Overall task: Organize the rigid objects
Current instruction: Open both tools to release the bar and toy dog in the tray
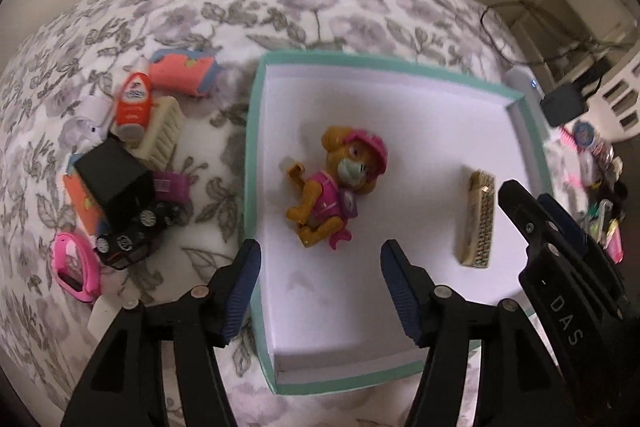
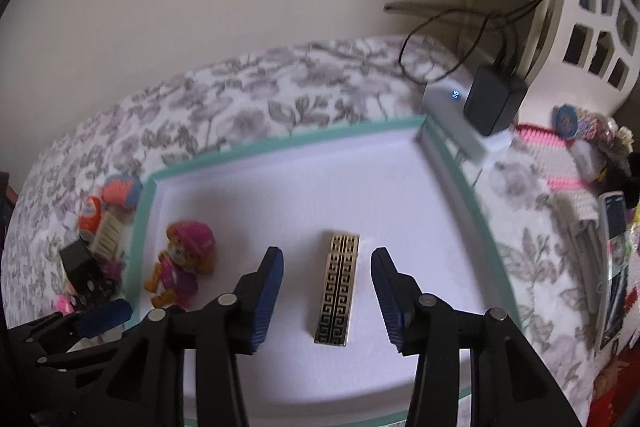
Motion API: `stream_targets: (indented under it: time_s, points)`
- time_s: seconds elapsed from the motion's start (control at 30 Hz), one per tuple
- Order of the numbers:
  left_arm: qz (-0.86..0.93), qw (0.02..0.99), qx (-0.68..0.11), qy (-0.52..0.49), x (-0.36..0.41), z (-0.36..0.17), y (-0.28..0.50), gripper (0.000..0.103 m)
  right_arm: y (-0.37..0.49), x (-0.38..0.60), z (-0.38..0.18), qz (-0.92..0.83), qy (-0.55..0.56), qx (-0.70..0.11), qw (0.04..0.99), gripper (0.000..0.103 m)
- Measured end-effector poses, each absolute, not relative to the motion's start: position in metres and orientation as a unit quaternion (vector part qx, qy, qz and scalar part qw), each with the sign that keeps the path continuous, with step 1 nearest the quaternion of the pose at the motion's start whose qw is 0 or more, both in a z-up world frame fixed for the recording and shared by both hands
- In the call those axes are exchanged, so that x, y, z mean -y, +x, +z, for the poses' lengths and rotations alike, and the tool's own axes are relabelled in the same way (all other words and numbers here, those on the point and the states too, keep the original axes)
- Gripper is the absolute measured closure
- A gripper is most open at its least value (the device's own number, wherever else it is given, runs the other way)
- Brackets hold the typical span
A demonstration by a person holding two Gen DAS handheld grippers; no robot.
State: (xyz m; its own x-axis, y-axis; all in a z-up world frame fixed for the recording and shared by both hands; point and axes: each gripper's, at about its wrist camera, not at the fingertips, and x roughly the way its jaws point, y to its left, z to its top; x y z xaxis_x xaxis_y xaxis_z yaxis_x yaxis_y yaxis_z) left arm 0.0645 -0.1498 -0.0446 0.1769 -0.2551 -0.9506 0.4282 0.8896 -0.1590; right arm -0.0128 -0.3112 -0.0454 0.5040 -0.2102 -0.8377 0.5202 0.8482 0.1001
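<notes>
My right gripper [image 2: 326, 291] is spread, the gold case [image 2: 336, 287] lying flat between its fingers. My left gripper [image 1: 320, 283] gapes too; the pup figure [image 1: 334, 187] lies just ahead, both in the tray [image 1: 256, 107].

Pup figure [image 1: 336, 187], gold case [image 2: 336, 287] in tray [image 1: 256, 115]

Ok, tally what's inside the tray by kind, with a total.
Toy figure: 1
Gold patterned case: 1
Total: 2, both lying in the tray, apart from each other.
</notes>
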Motion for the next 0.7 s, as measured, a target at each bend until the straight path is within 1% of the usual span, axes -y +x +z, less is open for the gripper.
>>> stream_targets:
  time_s: [0.03,0.1,0.13,0.23,0.27,0.3,0.33,0.37,0.43,0.57,0.63,0.7]
  points:
    - [-0.222,0.766,-0.6,0.066,0.147,-0.041,0.065,0.037,-0.014,0.311,-0.041,-0.217,0.173,-0.442,0.853,0.053]
    - [-0.215,0.774,-0.593,0.051,0.139,-0.033,0.068,0.024,-0.015,0.311,-0.033,-0.22,0.175,-0.428,0.859,0.053]
    - [-0.21,0.778,-0.59,0.045,0.136,-0.032,0.07,0.022,-0.016,0.311,-0.029,-0.22,0.176,-0.423,0.861,0.053]
    - [-0.188,0.79,-0.583,0.024,0.122,-0.026,0.075,0.022,-0.016,0.306,-0.024,-0.217,0.172,-0.415,0.867,0.053]
    - [-0.18,0.794,-0.581,0.018,0.117,-0.025,0.076,0.022,-0.015,0.303,-0.025,-0.214,0.169,-0.417,0.867,0.051]
    - [-0.168,0.799,-0.577,0.014,0.11,-0.023,0.078,0.022,-0.013,0.298,-0.026,-0.21,0.163,-0.421,0.867,0.046]
    - [-0.152,0.806,-0.573,0.011,0.101,-0.021,0.081,0.022,-0.012,0.294,-0.028,-0.205,0.16,-0.424,0.868,0.043]
    - [-0.134,0.812,-0.568,0.009,0.092,-0.02,0.085,0.022,-0.011,0.289,-0.031,-0.196,0.156,-0.428,0.868,0.041]
    - [-0.114,0.818,-0.565,-0.002,0.078,-0.017,0.088,0.021,-0.006,0.28,-0.035,-0.181,0.151,-0.437,0.868,0.041]
    - [-0.087,0.817,-0.568,-0.05,0.042,-0.017,0.101,0.021,0.002,0.264,-0.043,-0.154,0.142,-0.45,0.868,0.03]
    - [-0.059,0.821,-0.564,-0.067,0.022,-0.017,0.107,0.02,0.003,0.257,-0.045,-0.143,0.143,-0.453,0.868,0.028]
    - [-0.035,0.829,-0.554,-0.075,0.005,-0.015,0.109,0.02,0.005,0.252,-0.047,-0.124,0.156,-0.455,0.868,0.021]
